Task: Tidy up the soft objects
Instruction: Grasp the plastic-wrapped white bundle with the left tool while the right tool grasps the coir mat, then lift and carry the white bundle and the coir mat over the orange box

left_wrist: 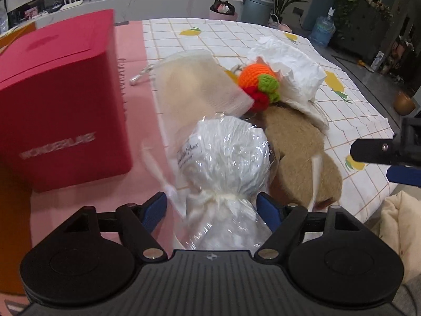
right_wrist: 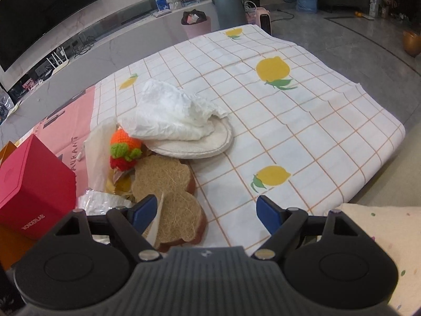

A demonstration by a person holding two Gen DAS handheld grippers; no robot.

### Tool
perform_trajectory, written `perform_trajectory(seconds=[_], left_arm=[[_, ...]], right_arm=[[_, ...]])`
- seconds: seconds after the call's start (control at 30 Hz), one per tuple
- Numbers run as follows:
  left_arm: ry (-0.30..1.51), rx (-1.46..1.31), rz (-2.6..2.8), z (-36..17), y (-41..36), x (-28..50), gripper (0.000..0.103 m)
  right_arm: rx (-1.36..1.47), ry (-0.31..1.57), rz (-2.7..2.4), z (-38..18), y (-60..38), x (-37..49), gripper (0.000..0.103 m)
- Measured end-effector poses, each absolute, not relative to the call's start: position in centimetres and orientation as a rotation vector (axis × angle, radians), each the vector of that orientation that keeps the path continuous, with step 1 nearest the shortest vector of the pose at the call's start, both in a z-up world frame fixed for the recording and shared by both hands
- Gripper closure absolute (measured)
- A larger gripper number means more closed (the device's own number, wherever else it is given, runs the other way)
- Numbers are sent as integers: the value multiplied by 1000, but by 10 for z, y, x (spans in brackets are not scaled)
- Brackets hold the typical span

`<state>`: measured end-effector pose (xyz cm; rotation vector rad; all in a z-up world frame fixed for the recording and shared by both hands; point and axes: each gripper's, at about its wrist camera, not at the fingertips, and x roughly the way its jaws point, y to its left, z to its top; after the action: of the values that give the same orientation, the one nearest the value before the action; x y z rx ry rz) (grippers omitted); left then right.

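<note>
A: What is seen between the left fingers (left_wrist: 211,208)?
B: A white wrapped bundle (left_wrist: 223,155) is straddled on the bench (right_wrist: 302,131), not squeezed.
A: And the right fingers (right_wrist: 208,214)?
B: They are held wide open, empty, over the brown sponge (right_wrist: 175,218).

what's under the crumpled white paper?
The crumpled white paper lies on a round off-white pad, whose rim shows in front and right. The crochet orange tucks under its left edge. The pad's middle is covered.

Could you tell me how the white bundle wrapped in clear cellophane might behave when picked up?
The white cellophane-wrapped bundle looks soft, so it probably squashes. Its glossy, crinkled film may be slippery. The ribbon-tied neck, between the left tool's open jaws, seems the surest hold.
</note>
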<state>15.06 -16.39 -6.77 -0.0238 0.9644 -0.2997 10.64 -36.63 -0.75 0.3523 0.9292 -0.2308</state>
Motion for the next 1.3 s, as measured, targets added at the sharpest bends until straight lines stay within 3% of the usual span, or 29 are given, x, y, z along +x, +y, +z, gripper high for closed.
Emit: perform_trajectory(seconds=[0.2,0.27,0.37,0.4,0.47,0.6,0.8,0.9,1.0,1.07,1.3], left_arm=[[936,4,-262,-62,-140,126,36],[931,20,-259,-61,-134,120,37],[923,22,-236,-64,-128,116,27],[918,28,-214,-65,-127,116,19],[909,27,-187,-67,-125,115,16],[897,-6,-181,-69,-120,111,27],[894,-28,-234,-67,-115,107,52],[899,-44,-234,-65,-112,108,53],[894,-38,-229,-64,-112,106,54],[893,-34,-224,-63,-111,105,54],[887,-20,-221,-59,-111,101,55]], right_arm=[[353,937,-237,-13,-366,110,22],[352,949,-212,-17,-362,114,22],[339,965,-171,-23,-351,124,20],[323,971,-158,-25,-346,128,20],[281,976,-138,-29,-335,137,19],[223,982,-110,-37,-318,152,13],[162,1013,-101,-55,-304,164,8],[125,1043,-134,-64,-303,168,8],[141,1050,-144,-67,-307,168,13],[126,1019,-152,-64,-307,165,27],[143,970,-156,-45,-308,154,27]])
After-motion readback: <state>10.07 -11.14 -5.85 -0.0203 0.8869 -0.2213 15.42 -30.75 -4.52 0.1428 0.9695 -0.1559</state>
